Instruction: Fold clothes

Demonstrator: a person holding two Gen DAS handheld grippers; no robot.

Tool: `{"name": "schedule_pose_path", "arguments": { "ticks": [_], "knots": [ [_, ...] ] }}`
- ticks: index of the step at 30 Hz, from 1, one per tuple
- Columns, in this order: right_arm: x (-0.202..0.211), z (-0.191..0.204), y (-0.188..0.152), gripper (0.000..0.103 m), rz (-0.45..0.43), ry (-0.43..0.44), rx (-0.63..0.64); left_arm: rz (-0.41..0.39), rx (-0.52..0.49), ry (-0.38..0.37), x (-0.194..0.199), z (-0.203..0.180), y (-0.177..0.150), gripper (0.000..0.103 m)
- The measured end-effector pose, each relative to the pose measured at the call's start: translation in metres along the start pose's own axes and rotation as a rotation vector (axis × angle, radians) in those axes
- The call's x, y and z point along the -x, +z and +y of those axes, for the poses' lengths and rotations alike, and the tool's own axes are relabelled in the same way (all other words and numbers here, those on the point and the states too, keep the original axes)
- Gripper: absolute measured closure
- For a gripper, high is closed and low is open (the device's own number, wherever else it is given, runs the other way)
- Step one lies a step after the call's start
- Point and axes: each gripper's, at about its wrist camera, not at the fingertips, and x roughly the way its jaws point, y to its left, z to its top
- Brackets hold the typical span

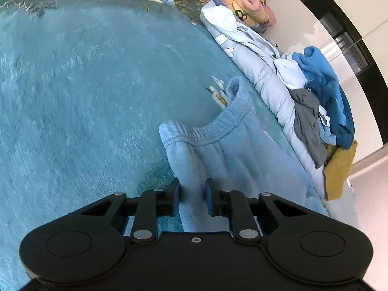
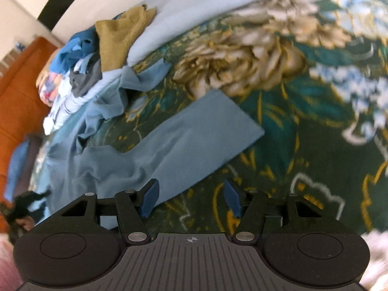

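While the left claw (image 1: 192, 195) grips the light-blue trousers (image 1: 218, 150) below the waistband on the bed (image 1: 72, 84), the right claw (image 2: 191, 198), open and empty, must next seize a trouser leg (image 2: 194, 133).

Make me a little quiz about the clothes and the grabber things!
1. True or false: the left gripper pinches the light blue pants.
2. What colour is the cloth at the near end of the pile? A) red B) mustard C) pink
3. The right gripper is ____.

Key: 1 true; 2 B; 3 open, holding nothing.
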Motion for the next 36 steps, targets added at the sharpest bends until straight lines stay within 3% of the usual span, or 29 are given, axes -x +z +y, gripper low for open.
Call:
{"name": "schedule_pose_path", "arguments": {
  "ticks": [5,13,16,18,19,36],
  "knots": [
    [-0.01,-0.006,-0.002,0.045,-0.024,0.059,-0.096,-0.037,0.004,0.025,0.001,-0.002,-0.002,0.103],
    [-0.021,0.001,-0.003,0.047,-0.07,0.073,-0.146,-0.2,-0.052,0.059,0.034,-0.018,-0.003,0.103],
    [-0.024,0.002,-0.006,0.071,-0.081,0.061,-0.173,-0.245,-0.06,0.057,0.056,-0.018,-0.004,0.103],
    [-0.026,0.001,-0.009,0.095,-0.08,0.047,-0.188,-0.267,-0.07,0.061,0.068,-0.017,-0.005,0.103],
    [-0.027,0.001,-0.01,0.098,-0.077,0.046,-0.194,-0.275,-0.076,0.064,0.074,-0.015,-0.006,0.103],
    [0.008,0.029,-0.046,0.101,-0.02,0.095,-0.035,-0.356,0.033,0.153,0.158,0.063,-0.029,0.103]
  ]
}}
